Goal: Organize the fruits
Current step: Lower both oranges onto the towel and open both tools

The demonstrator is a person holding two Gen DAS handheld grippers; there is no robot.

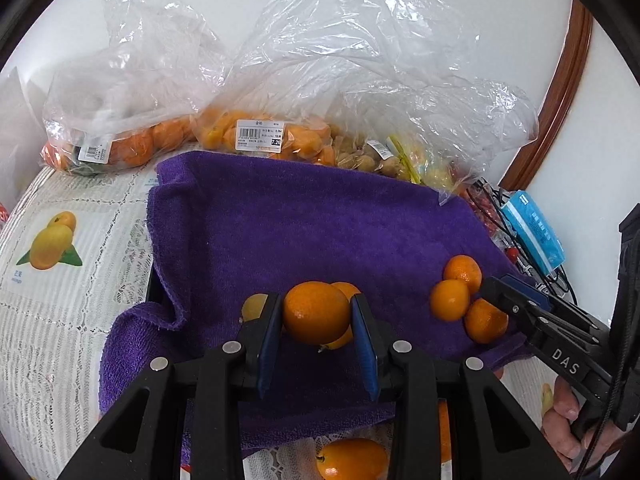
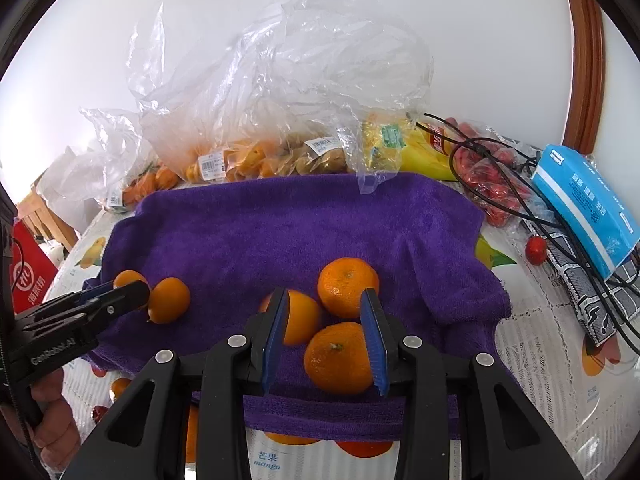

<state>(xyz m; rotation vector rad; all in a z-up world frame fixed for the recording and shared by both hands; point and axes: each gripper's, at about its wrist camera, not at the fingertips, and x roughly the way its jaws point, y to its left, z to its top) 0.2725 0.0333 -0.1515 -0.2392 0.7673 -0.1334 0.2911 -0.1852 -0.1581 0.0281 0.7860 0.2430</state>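
A purple towel (image 1: pixel 280 232) (image 2: pixel 280 232) covers the middle of the table. My left gripper (image 1: pixel 316 300) is shut on a small orange fruit (image 1: pixel 316 314), with two more fruits lying just behind it. In the right wrist view the left gripper (image 2: pixel 136 290) comes in from the left, with fruit at its tip. My right gripper (image 2: pixel 326 296) (image 1: pixel 494 286) is closed narrowly around the nearest mandarin (image 2: pixel 338 358) (image 1: pixel 486 320), which sits low on the towel against the right-hand pad. Two other mandarins (image 2: pixel 348 286) (image 2: pixel 300 316) touch it just beyond the fingertips.
Clear plastic bags of fruit (image 1: pixel 256 132) (image 1: pixel 120 144) line the back edge. Bananas (image 2: pixel 420 156), a red packet (image 2: pixel 492 196), black cables (image 2: pixel 500 184), a blue tissue pack (image 2: pixel 584 204) and a loose red fruit (image 2: pixel 536 250) crowd the right. Another orange fruit (image 1: pixel 352 460) lies by the near edge.
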